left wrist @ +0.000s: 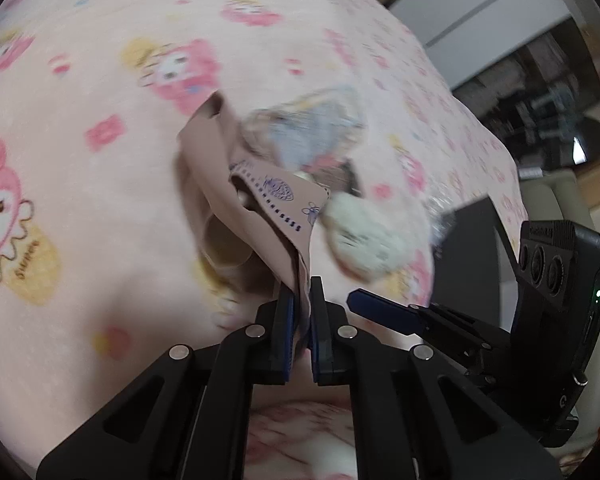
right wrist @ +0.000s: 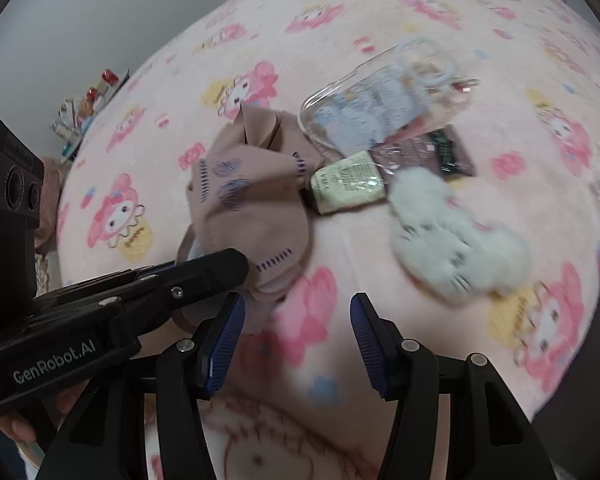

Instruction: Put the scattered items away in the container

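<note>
- The blanket (right wrist: 440, 12), pink with cartoon prints, carries everything; it looks like a bed, so it gives under any push, and things are better lifted than slid.
- The pouch (left wrist: 256, 208), a soft tan cloth bag with blue prints, is probably the container; the left claw (left wrist: 303, 308) is closed on its rim, cloth pinched between the two pads; the bag runs from that pinch toward 11 o'clock in the left view, long axis on that line, mouth seemingly toward the loose things at 1 o'clock; whether the mouth gapes I cannot tell.
- Doing it well, in my judgement: hold the rim up and taut with the left so the mouth stays wide; feed items in with the right, one at a time.
- The right claw (right wrist: 296, 332) stands open and empty, just beside the bag's near end; the plush lies at 1 o'clock from it.
- The clear case (right wrist: 380, 96) lies long axis toward 2 o'clock, its low end touching the bag.
- The plush (right wrist: 456, 240), white and fluffy, lies near the bottle, long axis toward 4 o'clock; soft, so easy to pinch.
- The dark packet (right wrist: 440, 152) lies flat, partly under the case.
- The bottle (right wrist: 348, 182), pale green, lies on its side with its cap against the bag.
</note>
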Demonstrator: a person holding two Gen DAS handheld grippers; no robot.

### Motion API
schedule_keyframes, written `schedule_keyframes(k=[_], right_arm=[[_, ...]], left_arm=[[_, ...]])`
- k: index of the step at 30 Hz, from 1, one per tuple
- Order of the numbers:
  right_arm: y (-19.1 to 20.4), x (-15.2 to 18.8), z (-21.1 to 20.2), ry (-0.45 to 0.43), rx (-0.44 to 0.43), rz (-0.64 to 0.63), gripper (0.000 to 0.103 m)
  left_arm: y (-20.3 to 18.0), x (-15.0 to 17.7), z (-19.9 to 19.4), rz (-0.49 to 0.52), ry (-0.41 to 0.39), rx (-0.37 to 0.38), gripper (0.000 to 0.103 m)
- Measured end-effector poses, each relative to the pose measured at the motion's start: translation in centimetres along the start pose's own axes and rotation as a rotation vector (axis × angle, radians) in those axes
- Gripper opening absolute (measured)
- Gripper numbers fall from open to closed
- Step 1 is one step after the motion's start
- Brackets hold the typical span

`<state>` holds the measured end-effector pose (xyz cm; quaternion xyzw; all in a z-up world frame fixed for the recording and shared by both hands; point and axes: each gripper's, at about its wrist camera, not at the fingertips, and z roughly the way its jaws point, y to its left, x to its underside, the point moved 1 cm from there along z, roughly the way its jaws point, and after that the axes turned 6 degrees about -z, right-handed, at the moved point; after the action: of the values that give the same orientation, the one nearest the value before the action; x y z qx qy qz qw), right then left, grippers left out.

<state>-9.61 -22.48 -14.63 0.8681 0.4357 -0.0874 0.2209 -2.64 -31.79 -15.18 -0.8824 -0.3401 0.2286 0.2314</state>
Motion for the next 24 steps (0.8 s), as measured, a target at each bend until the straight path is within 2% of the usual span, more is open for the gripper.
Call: schedule_keyframes(k=[3,8,9,13,15,17,19,20,21,24], right_arm=[[-1.0,2.4,-3.8,-0.055,0.028,0.035,0.051],[-3.8,7.6,-8.9,-0.127,0.078,0.127,0.051],[-4.4,9.1,-9.9,-0.154,0.099,0.161,0.051],[-6.8,14.5,-11.9,-0.174,0.108,0.260,0.051],[-7.7,17.1,-12.8,-0.172,0.153,0.291,0.051],[-8.5,19.0,-13.2,-0.171,0.188,0.311,0.052],[-9.3,20.1,-13.2,-0.172,0.161,0.342,0.052],[-9.7,20.5,-13.1,-0.171,0.144,0.362,0.053],[-9.9,20.8,-13.0,-0.174,0.135,0.370,0.053],[-9.9,20.8,-12.1,-0.182,0.122,0.363,0.053]], left_arm=[[-3.9,2.1,-0.4,0.095,0.005,-0.003,0.005],[-9.5,6.7,-0.4,0.216,0.075,0.079,0.005],[-10.6,7.8,0.0,0.239,0.092,0.088,0.005],[-15.0,13.1,2.6,0.340,0.186,0.111,0.005],[-16.9,15.6,3.9,0.385,0.227,0.113,0.005],[-18.2,17.1,5.1,0.409,0.263,0.102,0.011],[-18.8,17.4,5.9,0.397,0.286,0.096,0.032],[-18.6,17.4,5.5,0.382,0.278,0.105,0.036],[-18.2,17.1,5.1,0.370,0.261,0.112,0.039],[-16.4,15.6,3.2,0.327,0.200,0.115,0.040]])
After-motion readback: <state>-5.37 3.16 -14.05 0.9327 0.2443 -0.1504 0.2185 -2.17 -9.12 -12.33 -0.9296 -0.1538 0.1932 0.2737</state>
